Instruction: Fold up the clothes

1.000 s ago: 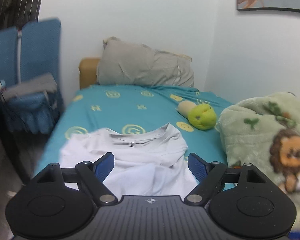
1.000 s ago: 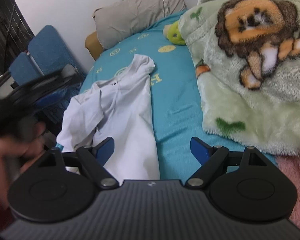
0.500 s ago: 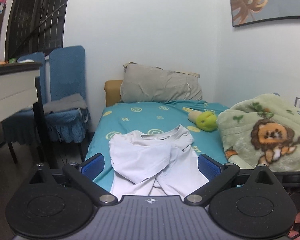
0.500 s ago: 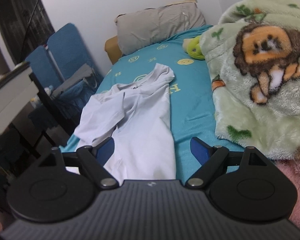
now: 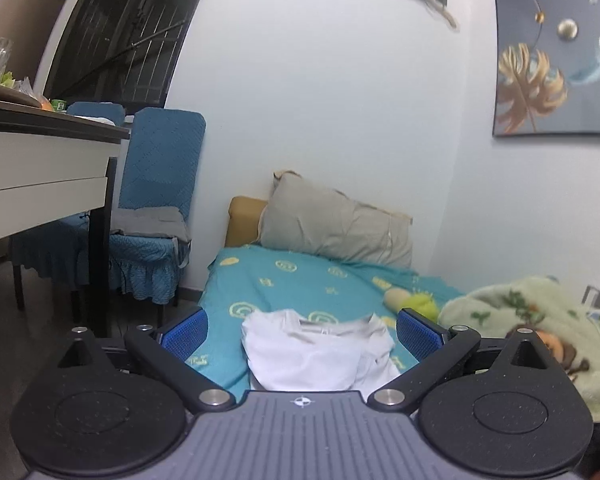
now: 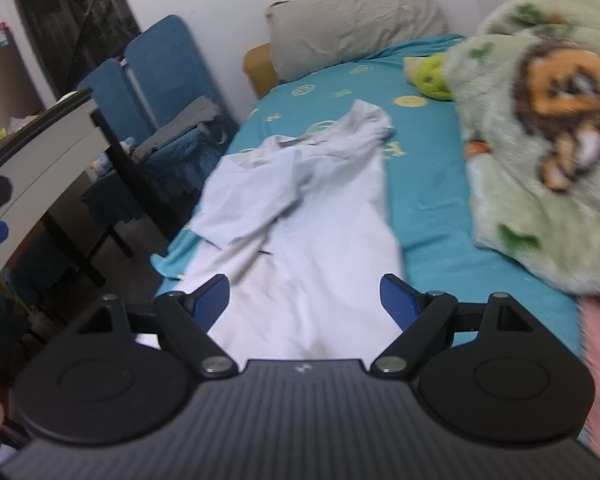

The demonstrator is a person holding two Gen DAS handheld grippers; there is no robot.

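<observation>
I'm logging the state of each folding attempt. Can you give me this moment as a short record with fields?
garment: white shirt, lying on the bed, one sleeve folded across its front
surface: teal bed sheet
left gripper: open, nothing between its fingers
right gripper: open, above the shirt's lower part, not gripping it
nearby on bed: grey pillow, green lion blanket, green plush toy
beside bed: blue chair, desk

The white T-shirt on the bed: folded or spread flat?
Partly folded: the white T-shirt has one sleeve side flopped across its front; the rest lies rumpled.
</observation>
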